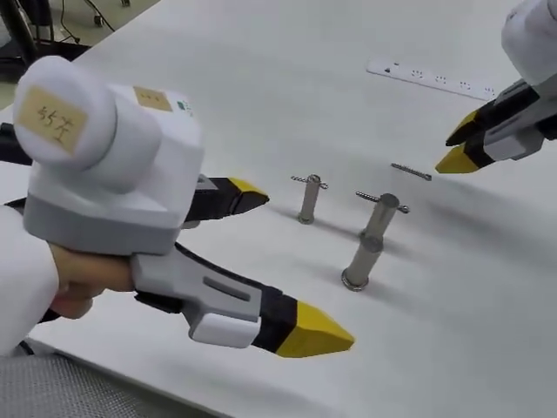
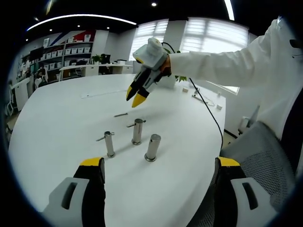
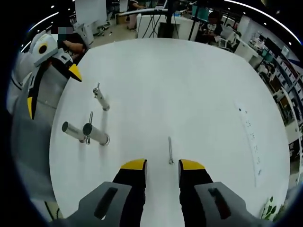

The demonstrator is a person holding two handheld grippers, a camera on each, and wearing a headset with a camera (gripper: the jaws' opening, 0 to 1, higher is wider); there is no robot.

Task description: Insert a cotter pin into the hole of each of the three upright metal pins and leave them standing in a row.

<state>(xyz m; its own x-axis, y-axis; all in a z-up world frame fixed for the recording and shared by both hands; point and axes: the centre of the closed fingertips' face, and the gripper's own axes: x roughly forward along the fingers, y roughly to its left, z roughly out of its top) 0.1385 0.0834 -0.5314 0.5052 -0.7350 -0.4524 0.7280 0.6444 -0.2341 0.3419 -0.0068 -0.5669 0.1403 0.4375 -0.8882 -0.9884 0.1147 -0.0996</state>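
Observation:
Three upright metal pins stand close together on the white table (image 1: 218, 87). The far-left pin (image 1: 307, 202) and the right pin (image 1: 381, 214) each carry a cotter pin through the top. The front pin (image 1: 360, 261) has a bare top. A loose cotter pin (image 1: 411, 171) lies flat beyond them, also seen as cotter pin (image 3: 170, 150) just ahead of my right gripper (image 3: 163, 164), whose jaws stand a little apart around nothing. My right gripper (image 1: 452, 150) hovers just right of it. My left gripper (image 1: 291, 266) is wide open, left of the pins and holding nothing.
A white power strip (image 1: 435, 78) lies at the table's far side. A grey mesh chair (image 2: 255, 156) stands off the table edge near the left gripper. Shelves and desks fill the room behind.

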